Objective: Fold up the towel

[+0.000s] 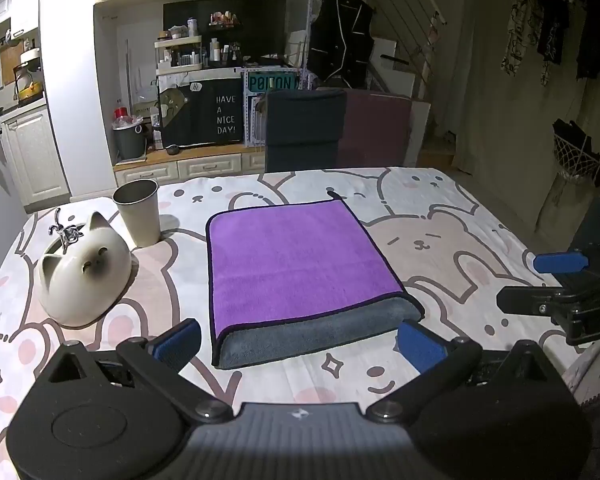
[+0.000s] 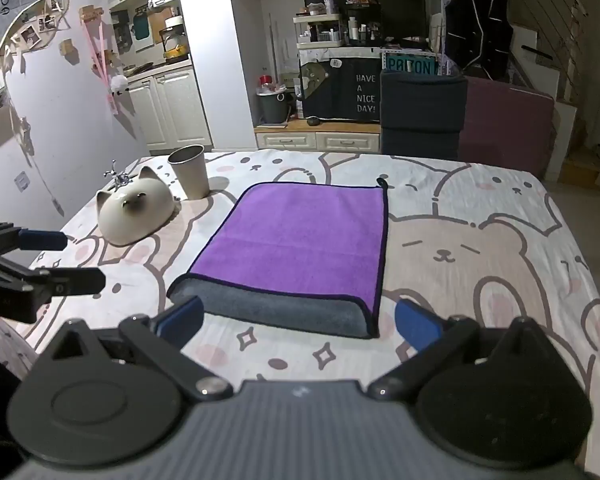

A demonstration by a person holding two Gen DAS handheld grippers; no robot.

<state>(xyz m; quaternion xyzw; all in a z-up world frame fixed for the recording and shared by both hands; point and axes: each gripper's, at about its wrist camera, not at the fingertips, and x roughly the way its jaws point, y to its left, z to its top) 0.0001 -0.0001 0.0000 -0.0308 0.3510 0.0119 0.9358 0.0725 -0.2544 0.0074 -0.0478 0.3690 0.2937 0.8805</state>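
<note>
A purple towel (image 1: 296, 264) with a grey underside lies folded flat on the bear-print tablecloth; its grey fold faces me. It also shows in the right wrist view (image 2: 300, 236). My left gripper (image 1: 300, 346) is open and empty, just short of the towel's near edge. My right gripper (image 2: 298, 322) is open and empty, also at the near edge. Each gripper shows at the side of the other's view: the right one (image 1: 560, 280), the left one (image 2: 48, 260).
A cat-shaped ceramic bowl (image 1: 84, 268) and a metal cup (image 1: 138, 212) stand left of the towel on the table (image 1: 460, 240). Dark chairs (image 1: 304, 128) stand behind the far edge. Cabinets and shelves fill the back wall.
</note>
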